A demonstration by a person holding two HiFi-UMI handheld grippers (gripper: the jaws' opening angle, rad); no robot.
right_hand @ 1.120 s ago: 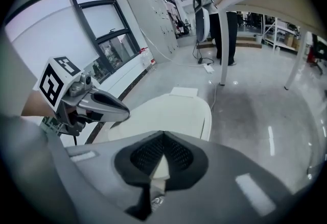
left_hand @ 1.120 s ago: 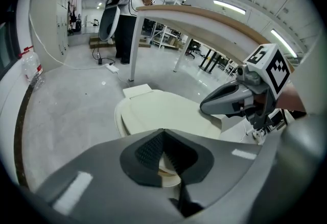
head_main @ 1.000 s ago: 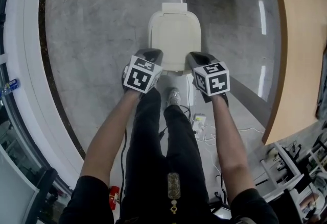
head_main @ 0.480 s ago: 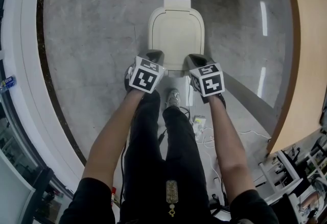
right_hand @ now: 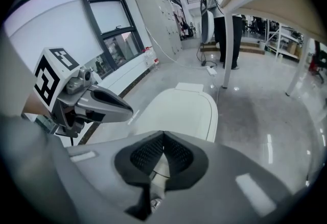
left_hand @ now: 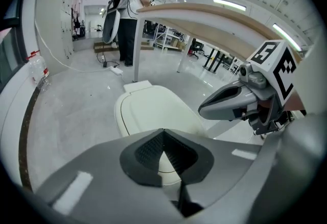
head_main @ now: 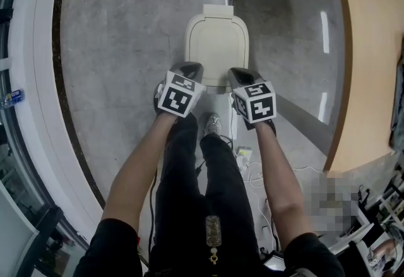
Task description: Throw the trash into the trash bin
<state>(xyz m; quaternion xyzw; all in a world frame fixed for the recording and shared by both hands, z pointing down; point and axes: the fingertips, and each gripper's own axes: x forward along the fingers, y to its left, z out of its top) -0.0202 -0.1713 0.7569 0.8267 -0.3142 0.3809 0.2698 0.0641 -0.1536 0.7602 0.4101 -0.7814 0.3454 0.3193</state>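
A cream trash bin (head_main: 216, 42) stands on the grey floor with its lid down. Both grippers hang over its near edge, side by side. My left gripper (head_main: 188, 70) is shut, its tips meeting with nothing between them (left_hand: 163, 132). My right gripper (head_main: 238, 74) is also shut and empty (right_hand: 163, 134). The closed lid (left_hand: 153, 108) fills the middle of the left gripper view, with the right gripper (left_hand: 204, 109) at its right. In the right gripper view the lid (right_hand: 181, 108) lies ahead and the left gripper (right_hand: 129, 113) is at the left. No trash shows in any view.
A wooden table top (head_main: 372, 48) runs along the right, its leg (right_hand: 228, 49) behind the bin. A white curved ledge (head_main: 31, 80) with a plastic bottle (head_main: 11, 98) lies left. A power strip and cables (head_main: 245, 154) sit by my shoe (head_main: 214, 123). A person (left_hand: 134, 8) stands far back.
Both grippers stay at almost the same place by the bin's near edge, still shut. Only the head view has shifted a little.
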